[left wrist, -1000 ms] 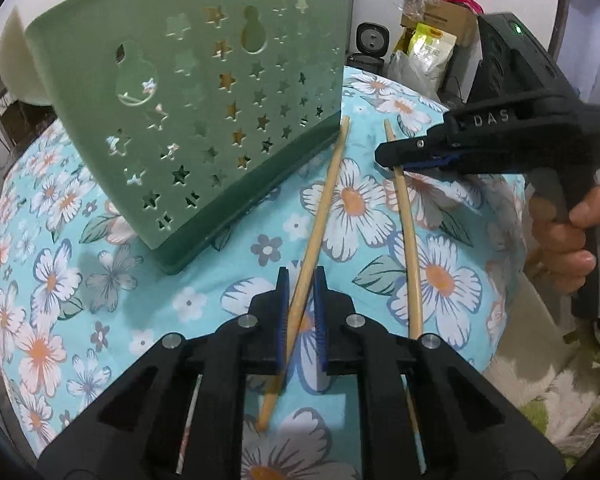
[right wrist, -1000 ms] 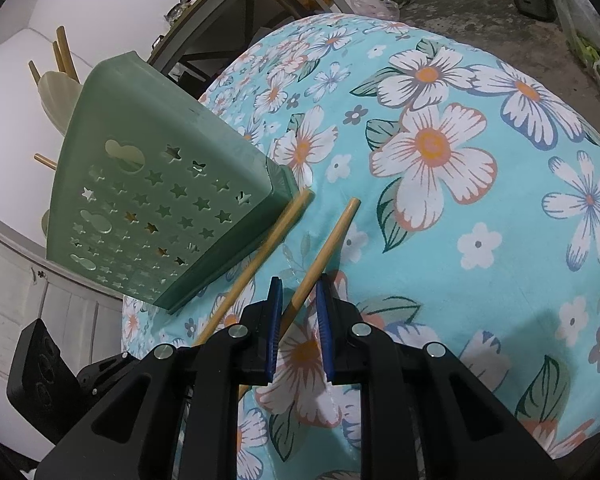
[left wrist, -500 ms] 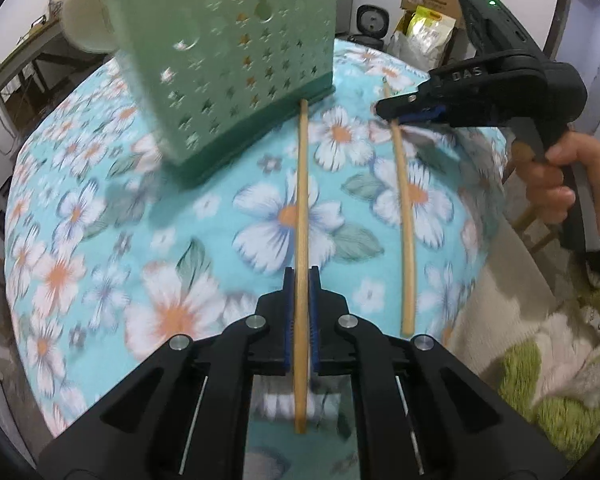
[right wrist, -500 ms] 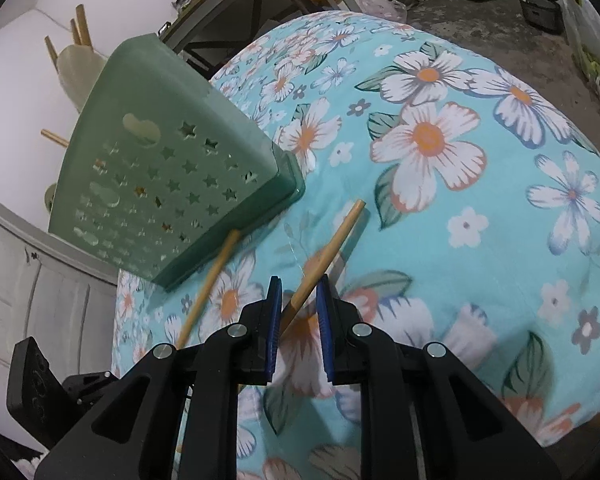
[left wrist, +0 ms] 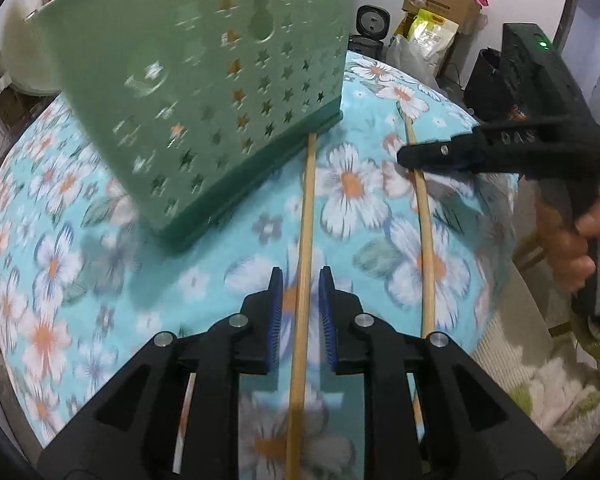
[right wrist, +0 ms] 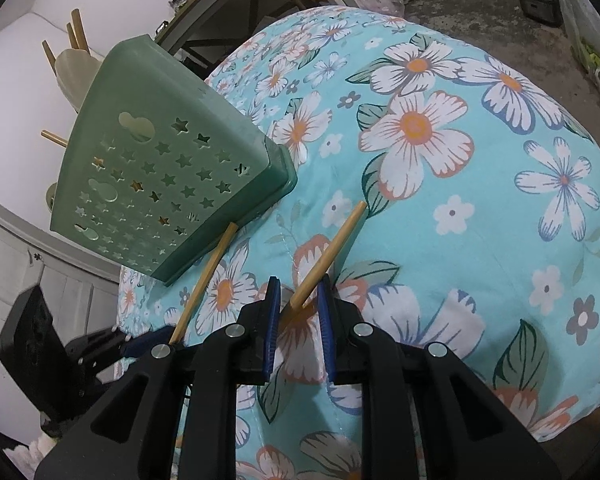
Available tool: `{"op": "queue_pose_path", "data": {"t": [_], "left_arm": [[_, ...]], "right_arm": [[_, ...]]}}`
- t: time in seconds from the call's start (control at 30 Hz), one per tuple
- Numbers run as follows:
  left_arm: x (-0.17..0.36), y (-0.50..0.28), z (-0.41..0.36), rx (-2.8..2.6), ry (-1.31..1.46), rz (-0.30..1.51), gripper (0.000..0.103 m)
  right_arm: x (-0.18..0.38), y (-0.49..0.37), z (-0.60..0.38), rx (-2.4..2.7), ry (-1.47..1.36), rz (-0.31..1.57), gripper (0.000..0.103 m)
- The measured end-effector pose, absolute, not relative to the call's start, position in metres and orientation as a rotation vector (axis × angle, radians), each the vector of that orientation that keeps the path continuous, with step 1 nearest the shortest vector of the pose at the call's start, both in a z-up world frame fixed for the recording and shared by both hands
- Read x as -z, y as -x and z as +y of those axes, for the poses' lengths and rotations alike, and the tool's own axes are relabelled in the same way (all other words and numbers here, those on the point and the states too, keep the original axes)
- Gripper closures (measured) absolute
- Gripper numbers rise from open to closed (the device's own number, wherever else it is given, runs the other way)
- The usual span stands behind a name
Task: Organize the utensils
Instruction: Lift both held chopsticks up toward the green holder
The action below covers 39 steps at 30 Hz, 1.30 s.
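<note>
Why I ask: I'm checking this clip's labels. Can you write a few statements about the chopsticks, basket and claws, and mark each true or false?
1. One chopstick lies between the left claw's pads. True; its jaws are opening, with a gap on either side.
2. The green basket is empty. False: wooden sticks poke out of its top.
3. The right claw is over the basket. False: it straddles the second chopstick.
4. Both chopsticks lie on a floral cloth. True.
</note>
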<state>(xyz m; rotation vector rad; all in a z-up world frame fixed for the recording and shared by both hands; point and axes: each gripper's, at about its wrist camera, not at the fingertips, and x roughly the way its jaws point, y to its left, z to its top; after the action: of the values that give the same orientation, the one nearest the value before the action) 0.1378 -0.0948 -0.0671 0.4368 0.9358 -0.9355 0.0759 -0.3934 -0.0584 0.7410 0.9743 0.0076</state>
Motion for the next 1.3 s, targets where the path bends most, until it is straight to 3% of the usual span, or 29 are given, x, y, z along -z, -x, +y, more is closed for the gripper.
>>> {"op": "queue_pose_path", "data": {"t": [0.53,1.3], "left_arm": [[0.072,-0.154,-0.164,0.877,-0.494,0.863,0.086],[0.072,-0.152,-0.163,0.852,-0.472,0.862,0.086]], "right_arm": [[0.064,-0.076,-0.408,-0.020,-0.827,0.950,0.083],[0.059,-0.079,-0.414,-0.041,-0.905,0.886,0.090]]}}
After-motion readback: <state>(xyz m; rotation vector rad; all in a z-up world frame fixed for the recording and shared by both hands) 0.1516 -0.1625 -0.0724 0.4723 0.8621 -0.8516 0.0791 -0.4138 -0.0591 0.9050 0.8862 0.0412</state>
